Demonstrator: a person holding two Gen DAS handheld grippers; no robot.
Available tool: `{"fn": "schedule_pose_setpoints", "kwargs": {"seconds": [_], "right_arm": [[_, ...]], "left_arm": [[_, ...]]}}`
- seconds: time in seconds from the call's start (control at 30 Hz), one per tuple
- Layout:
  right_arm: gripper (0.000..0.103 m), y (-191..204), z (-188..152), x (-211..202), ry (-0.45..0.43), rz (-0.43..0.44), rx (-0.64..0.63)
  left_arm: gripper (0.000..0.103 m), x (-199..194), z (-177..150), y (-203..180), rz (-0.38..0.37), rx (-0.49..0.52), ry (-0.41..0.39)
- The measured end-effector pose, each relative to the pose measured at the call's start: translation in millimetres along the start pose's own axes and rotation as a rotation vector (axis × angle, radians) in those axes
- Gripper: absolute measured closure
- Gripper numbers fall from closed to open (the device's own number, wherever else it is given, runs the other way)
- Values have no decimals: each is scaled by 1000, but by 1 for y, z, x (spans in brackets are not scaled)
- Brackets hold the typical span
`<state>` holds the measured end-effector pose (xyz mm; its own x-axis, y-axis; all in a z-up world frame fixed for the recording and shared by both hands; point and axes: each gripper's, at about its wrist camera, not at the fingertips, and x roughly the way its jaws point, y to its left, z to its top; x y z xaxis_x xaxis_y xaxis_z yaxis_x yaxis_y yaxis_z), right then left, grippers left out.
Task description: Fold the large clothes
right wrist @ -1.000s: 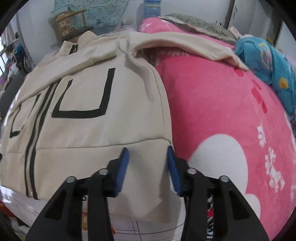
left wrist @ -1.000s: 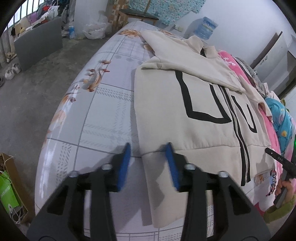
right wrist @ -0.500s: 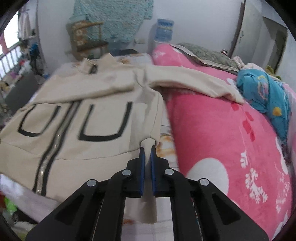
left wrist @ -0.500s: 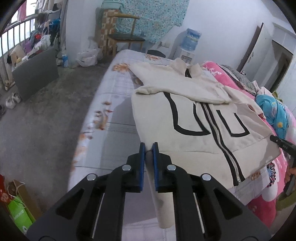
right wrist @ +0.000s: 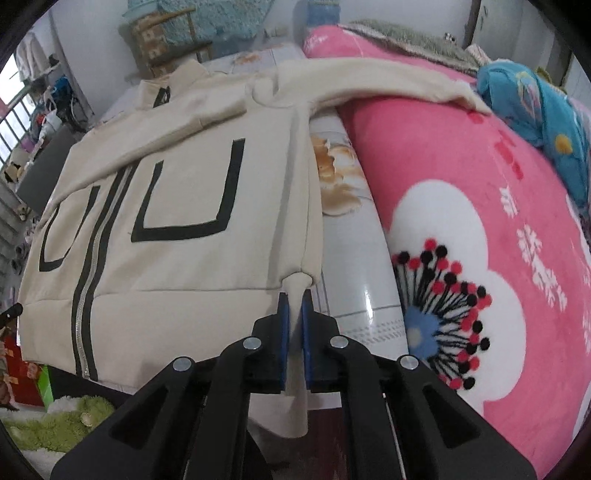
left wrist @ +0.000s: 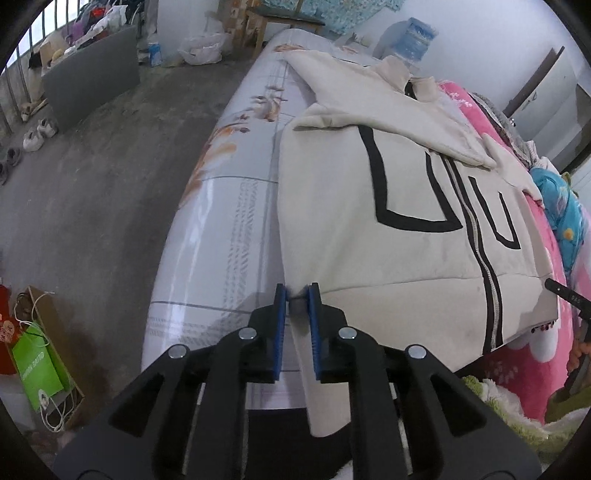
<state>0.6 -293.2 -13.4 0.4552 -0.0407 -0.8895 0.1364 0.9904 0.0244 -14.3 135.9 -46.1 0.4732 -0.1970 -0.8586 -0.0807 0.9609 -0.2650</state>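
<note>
Left wrist view: grey concrete floor (left wrist: 92,184) from 8 to 11 o'clock, with a green paper bag (left wrist: 38,363) at 8, pale shoes (left wrist: 38,133) at 10 and a grey board (left wrist: 90,98) at 11; a water bottle (left wrist: 415,35) stands at 1 o'clock against the wall. Bed (left wrist: 229,221) with a glossy floral sheet runs through the centre. Cream zip jacket (left wrist: 388,229) with black U-shaped trim lies flat on it, front up, collar toward 12, one sleeve folded across the chest. Left gripper (left wrist: 295,295) pinches the hem corner at 6 o'clock; its jaws have just opened slightly, cloth between them. Right wrist view: pink flowered blanket (right wrist: 461,240) fills 1 to 5 o'clock, a blue cloth (right wrist: 535,99) at 2, green plush (right wrist: 62,421) at 8. Right gripper (right wrist: 294,299) is clamped on the opposite hem corner, fabric bunched between the pads; the jacket's other sleeve reaches across the blanket toward 1 o'clock.
</note>
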Motion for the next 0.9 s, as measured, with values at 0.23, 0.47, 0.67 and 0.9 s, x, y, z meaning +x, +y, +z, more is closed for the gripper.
{"fn": "schedule_pose_setpoints", "kwargs": {"seconds": [0.23,0.47,0.67,0.9], "right_arm": [[68,1,9,-21,-14,3,-11],[61,5,23,-8,-23,71,42],[36,33,39,-2,-84,143,13],[35,74,65,15,-127,248,1]], "left_arm": [[88,-25,13,11,88,30,-59],[69,-8,50,-20,45,73,-69],[45,20,89,-87,56,219,-111],[43,59,126,-129,167,299,-113]]}}
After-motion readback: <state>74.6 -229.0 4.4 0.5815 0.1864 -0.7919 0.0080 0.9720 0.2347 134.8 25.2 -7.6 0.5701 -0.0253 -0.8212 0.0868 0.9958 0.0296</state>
